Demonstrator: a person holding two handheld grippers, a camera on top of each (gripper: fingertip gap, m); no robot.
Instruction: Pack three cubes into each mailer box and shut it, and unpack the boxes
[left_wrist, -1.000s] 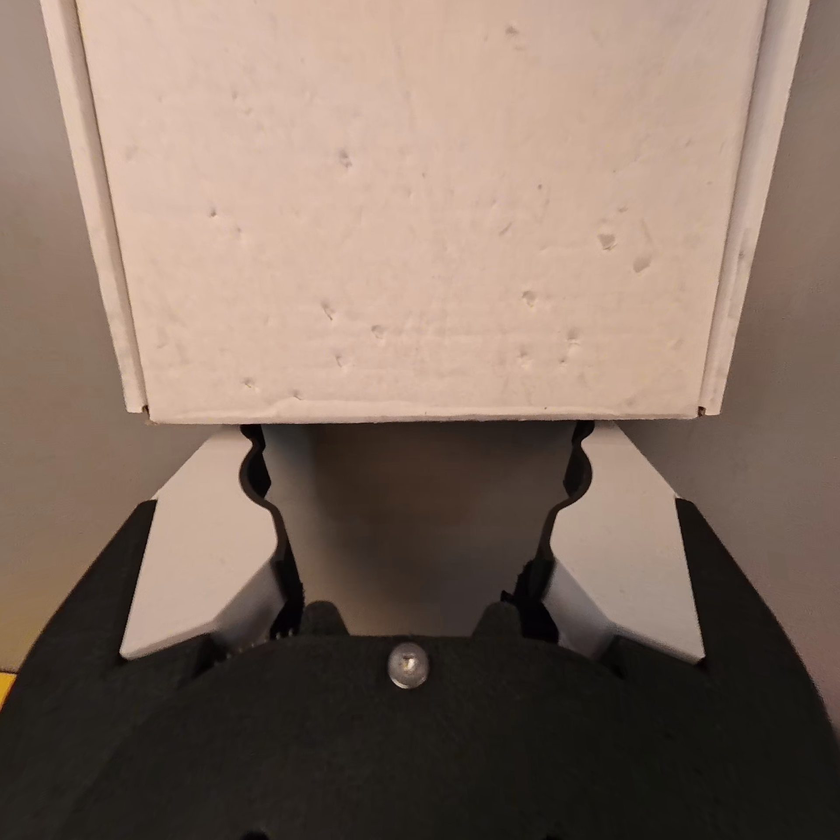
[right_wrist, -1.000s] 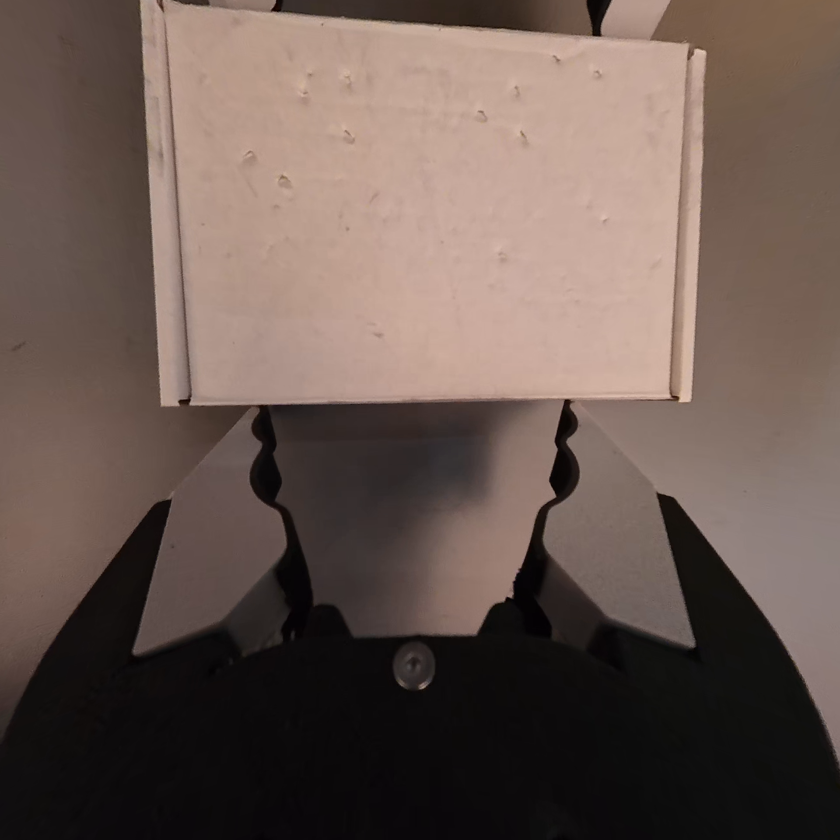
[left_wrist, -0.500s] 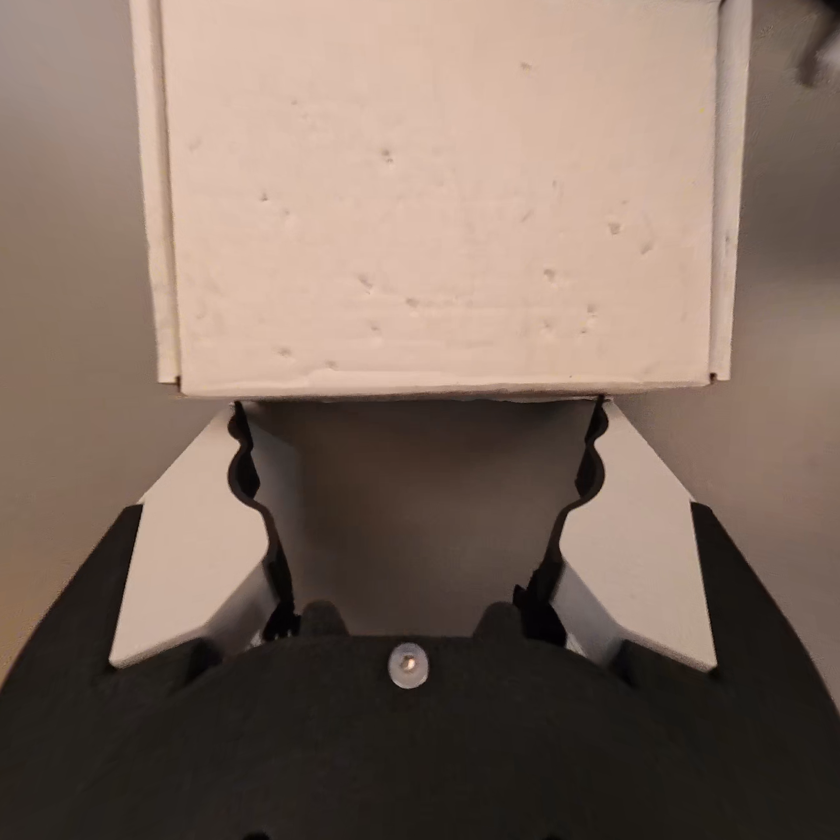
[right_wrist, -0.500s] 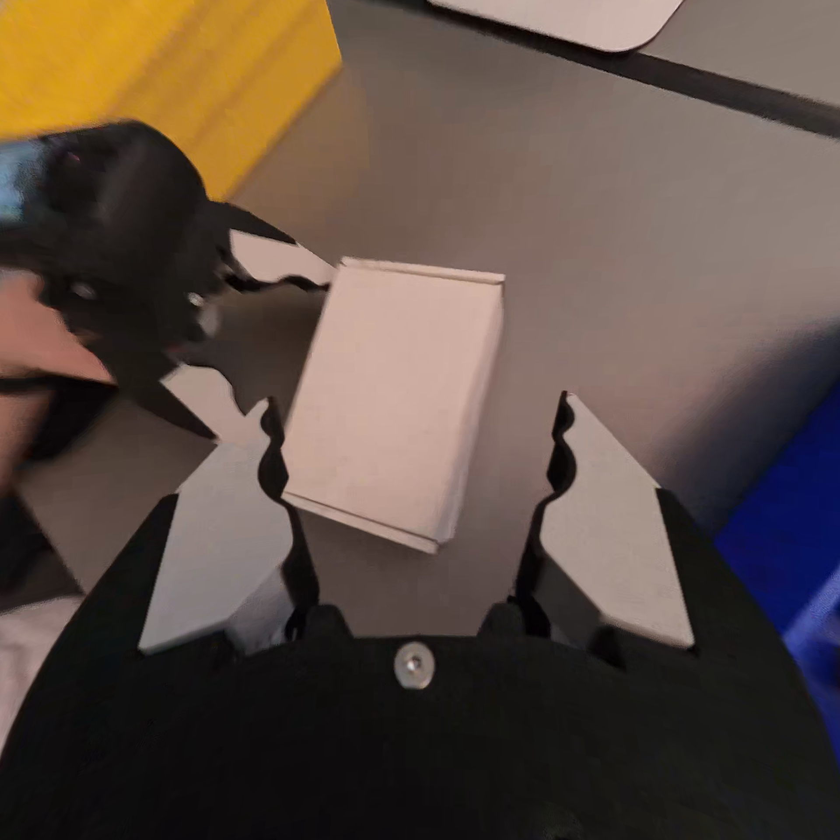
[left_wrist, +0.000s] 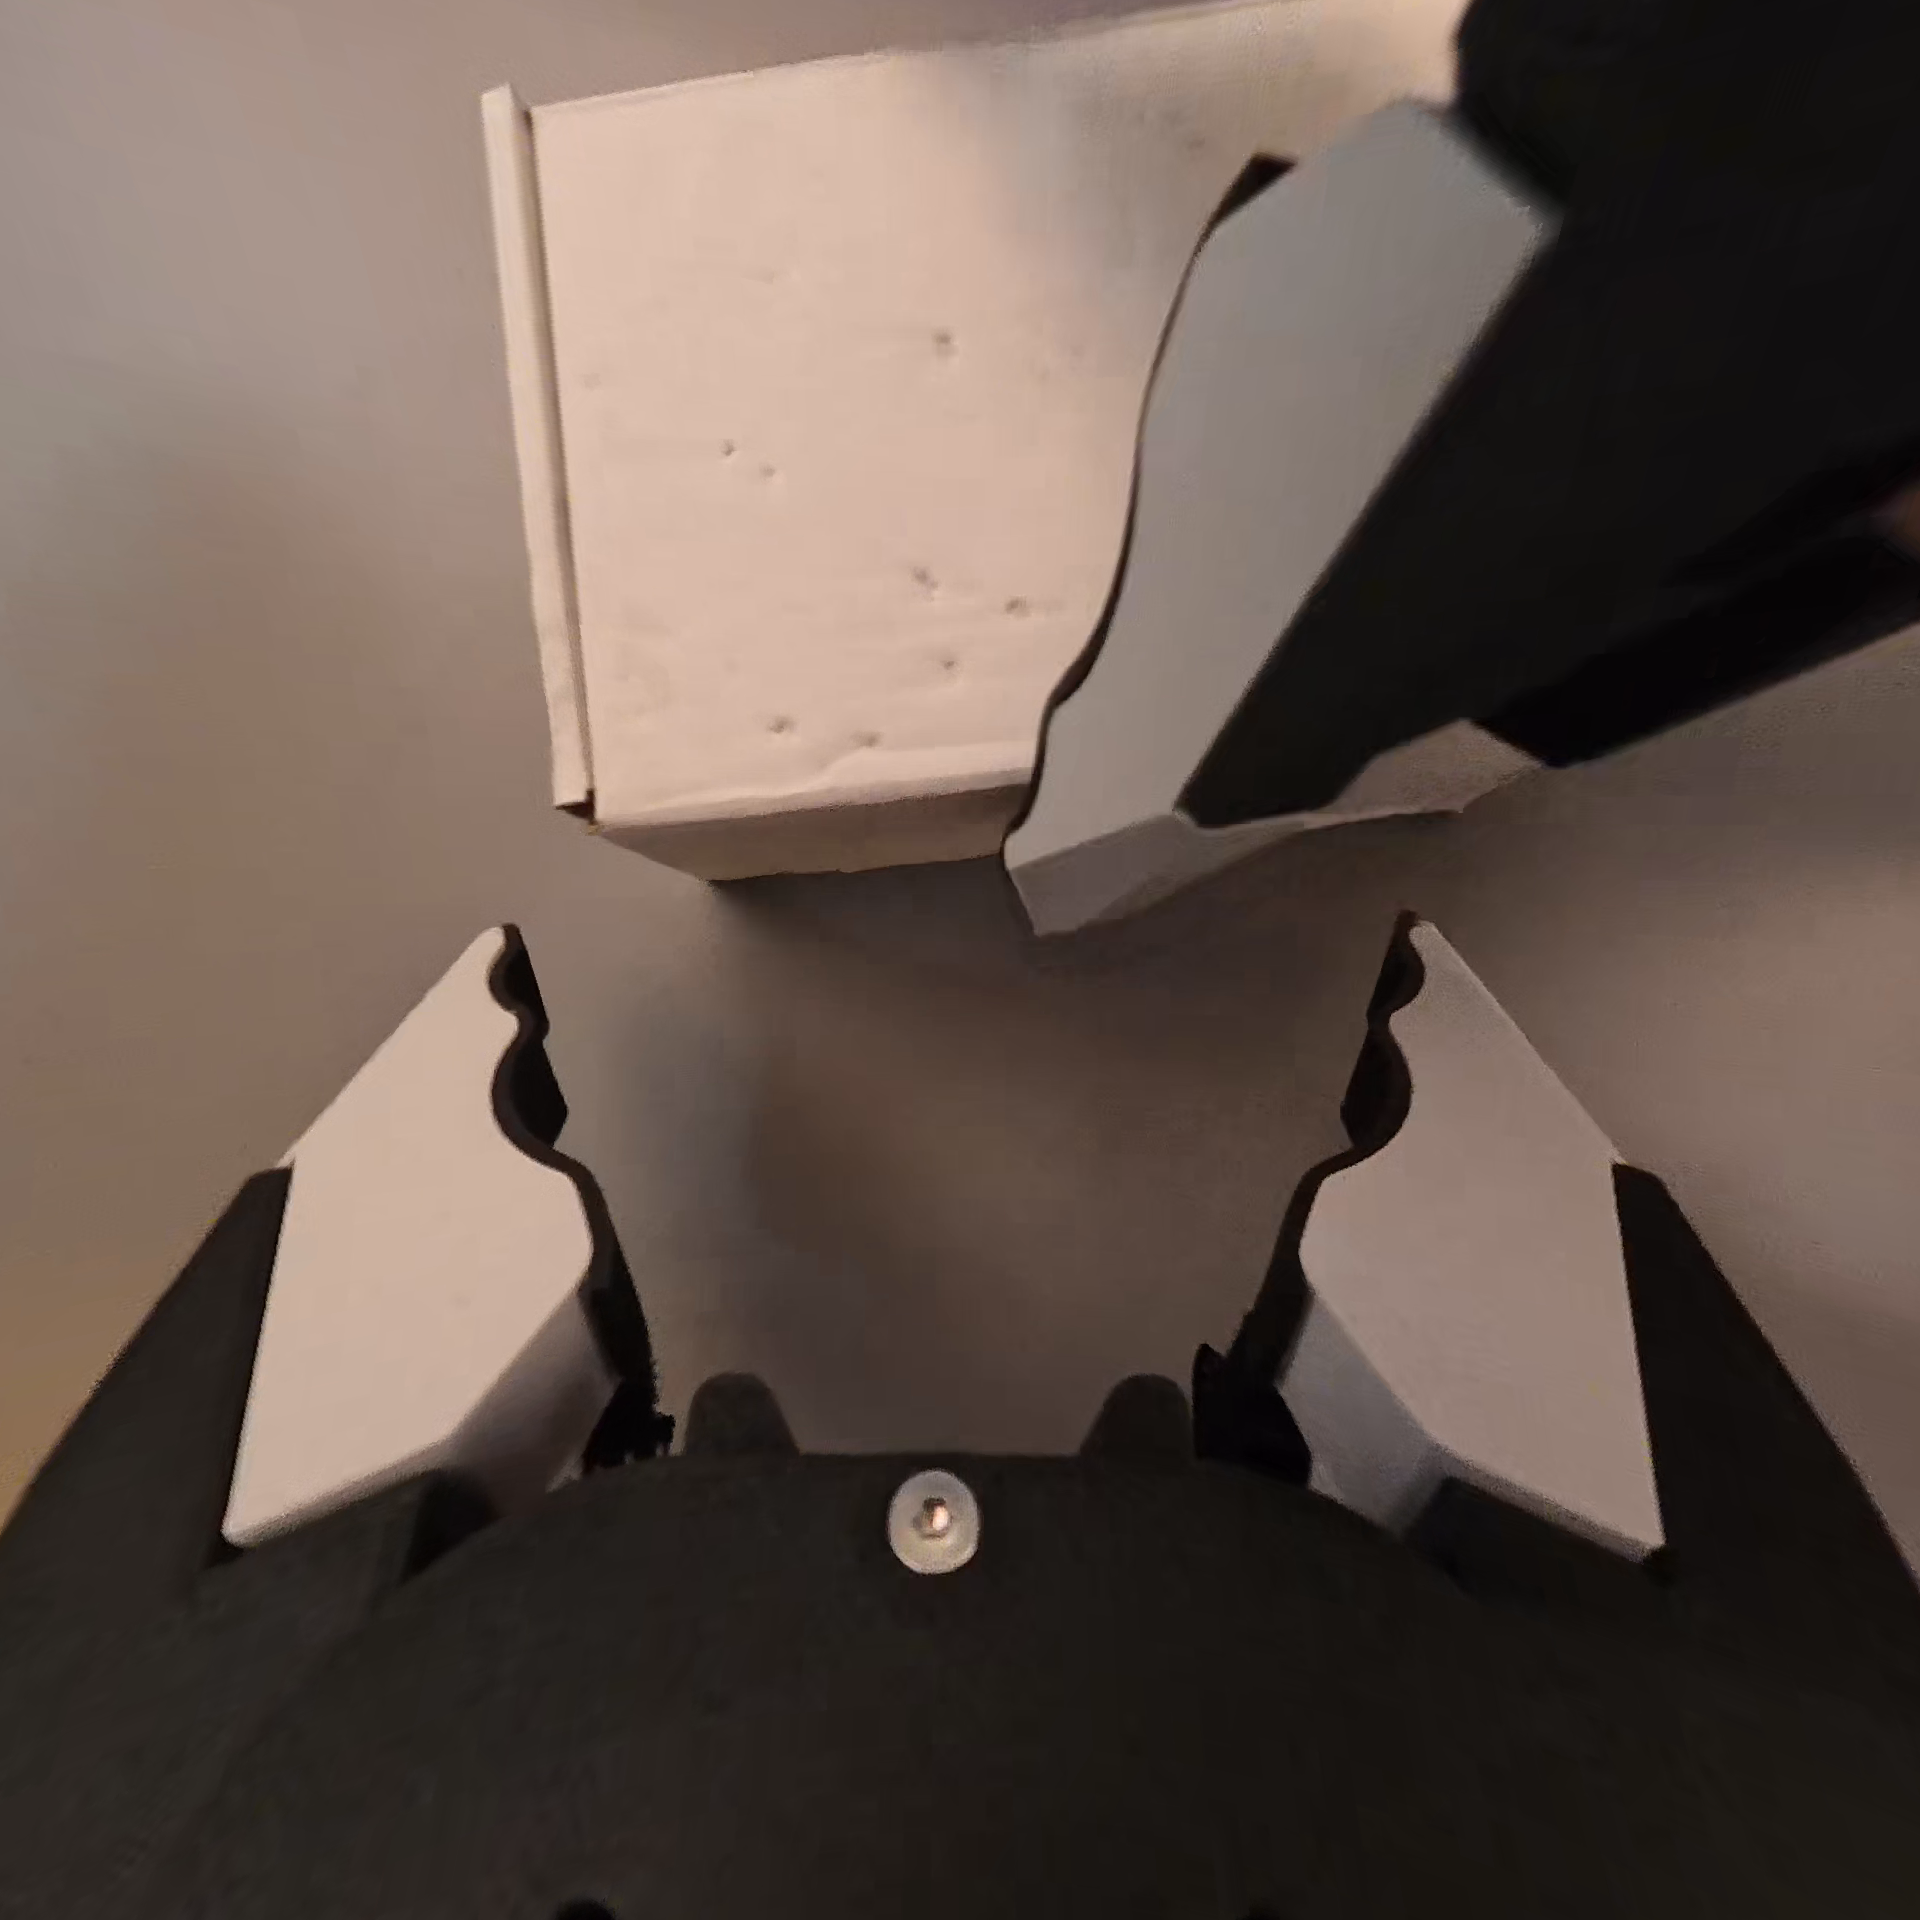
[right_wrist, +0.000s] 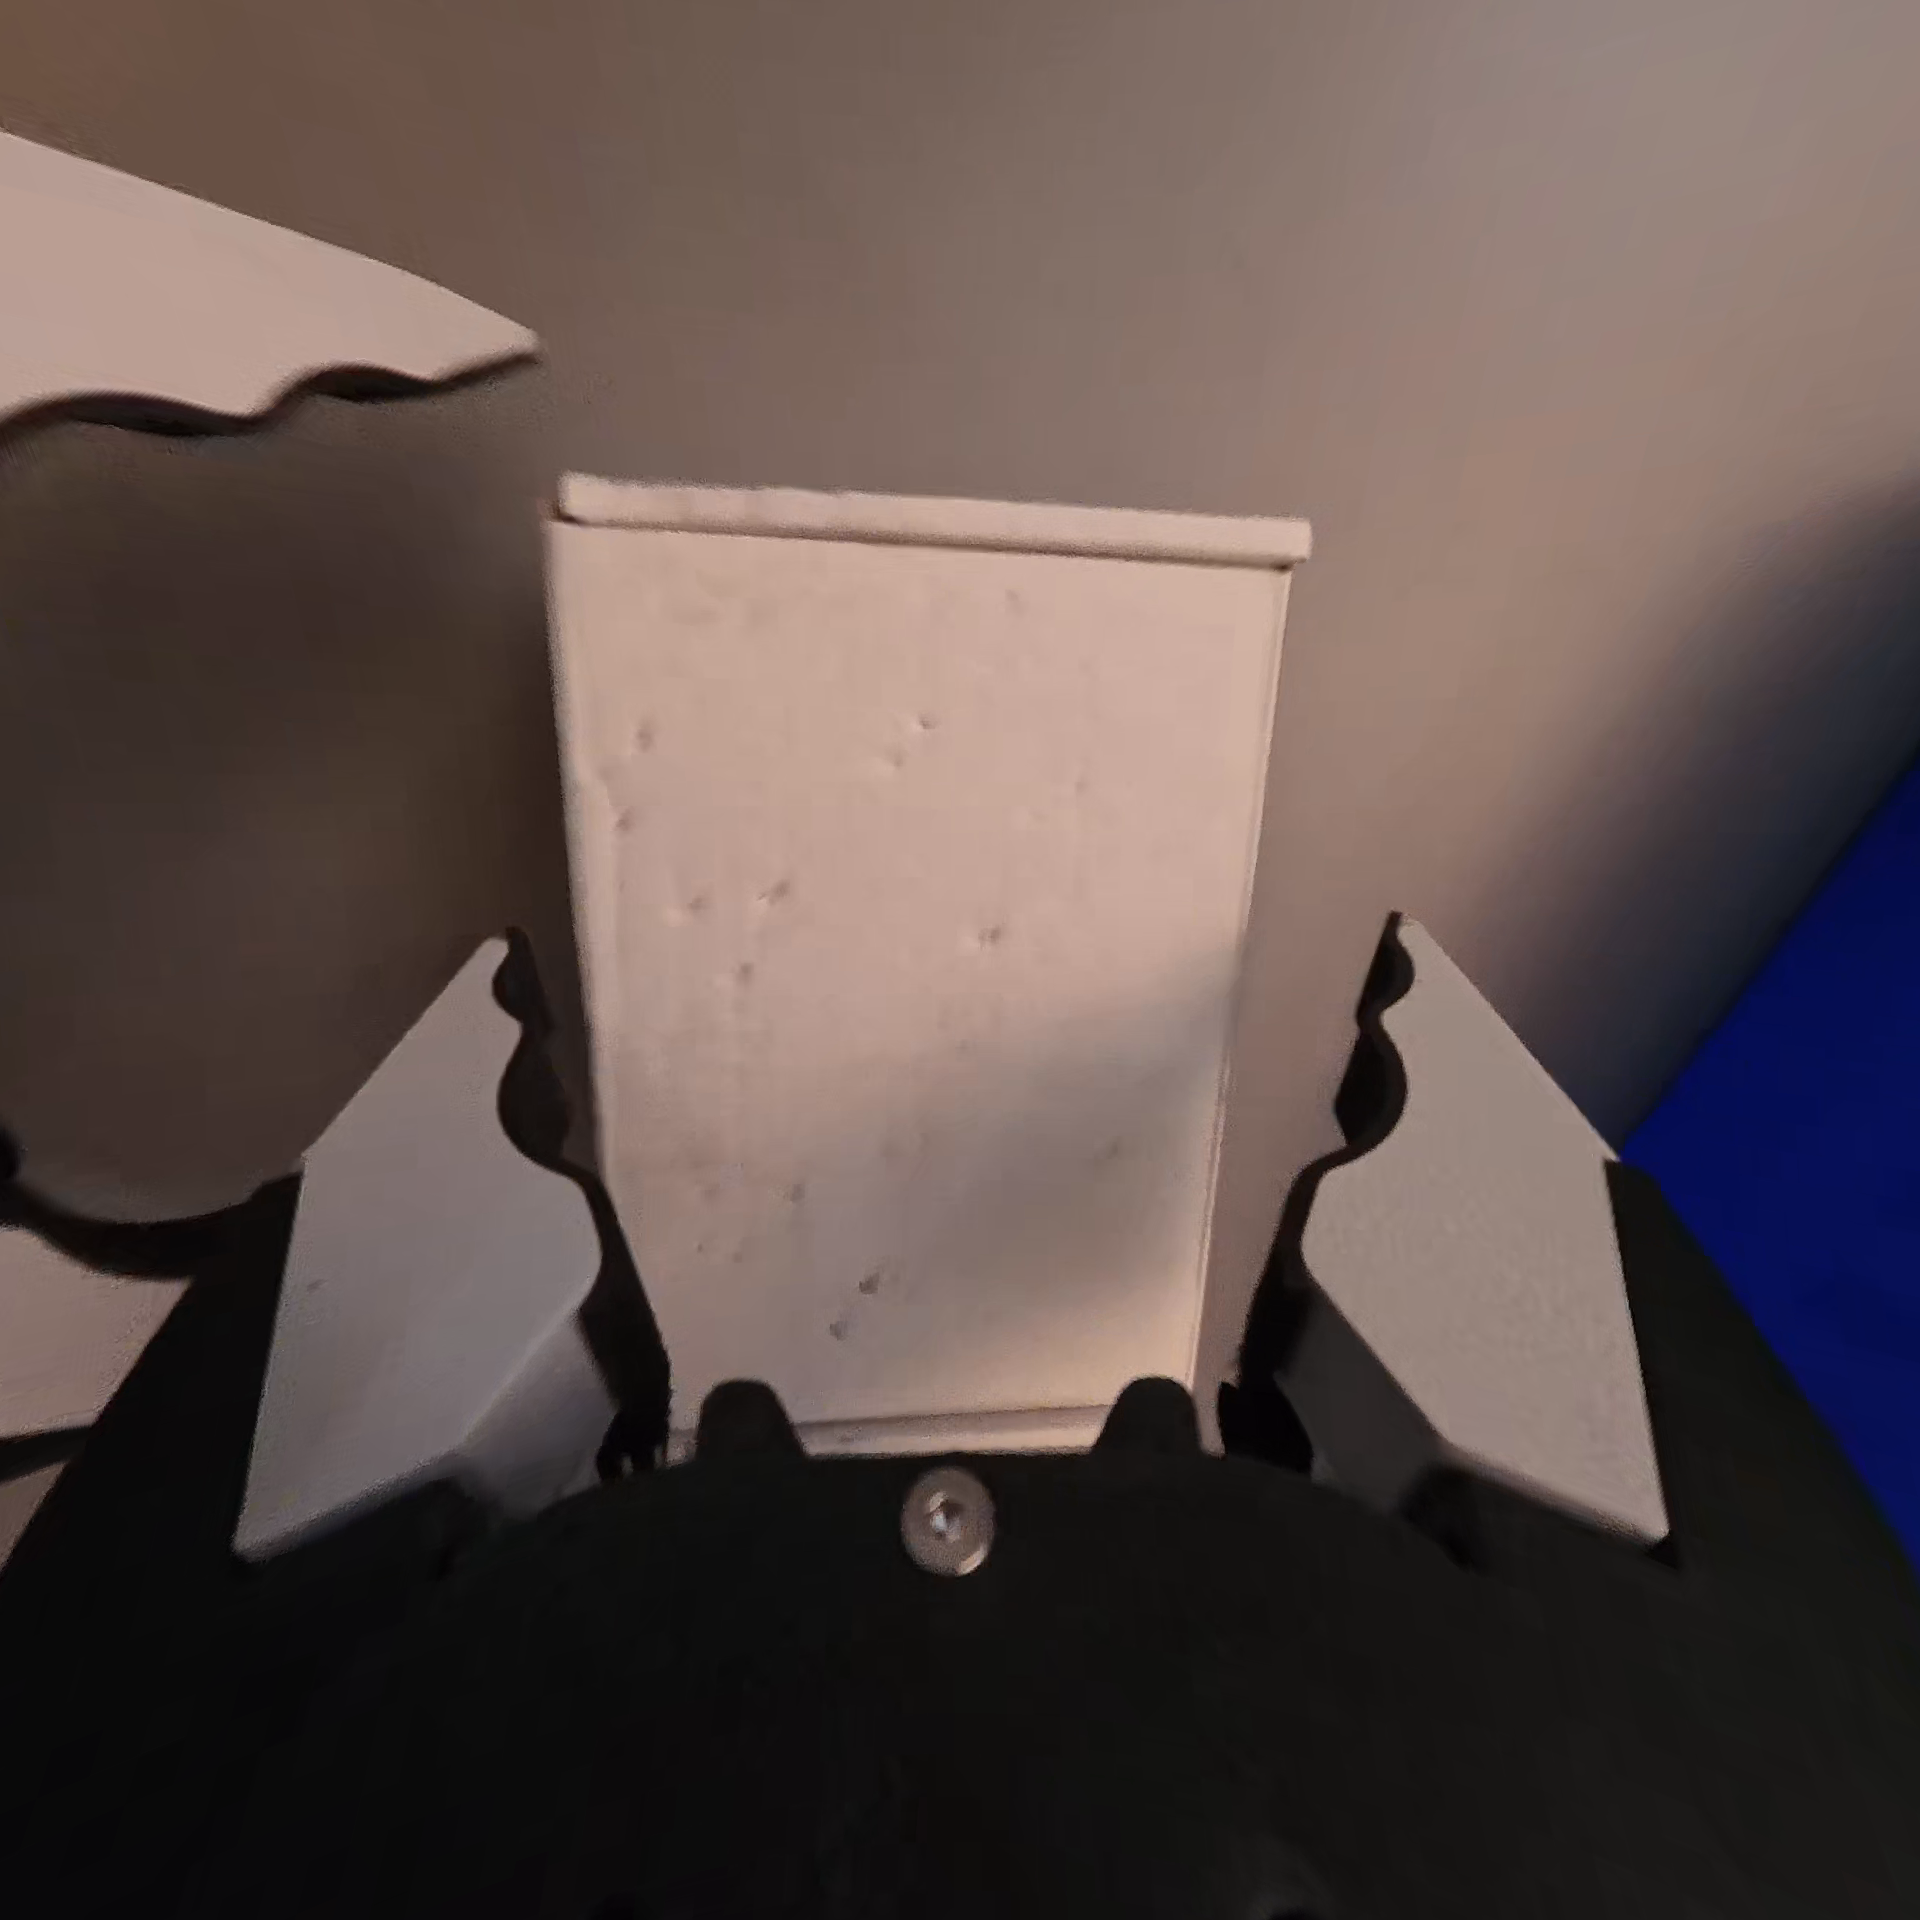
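Observation:
A closed white mailer box (left_wrist: 810, 468) lies on the grey table, its lid dented in several spots. My left gripper (left_wrist: 956, 935) is open and empty, a short way back from the box's near edge. My right gripper (right_wrist: 956, 935) is open, and the box (right_wrist: 914, 1091) lies lengthwise between its two fingers without being clamped. In the left wrist view one right finger (left_wrist: 1247, 571) reaches in from the upper right along the box's right side. In the right wrist view a left finger (right_wrist: 260, 332) shows at the upper left. No cubes are in view.
The grey table (left_wrist: 208, 520) surrounds the box on all sides. A blue object (right_wrist: 1787, 1039) lies at the right edge of the right wrist view, close to my right gripper.
My left gripper has backed off from the box, whose near edge it was touching. My right gripper left the far edge, swung around, and now straddles the box from its end.

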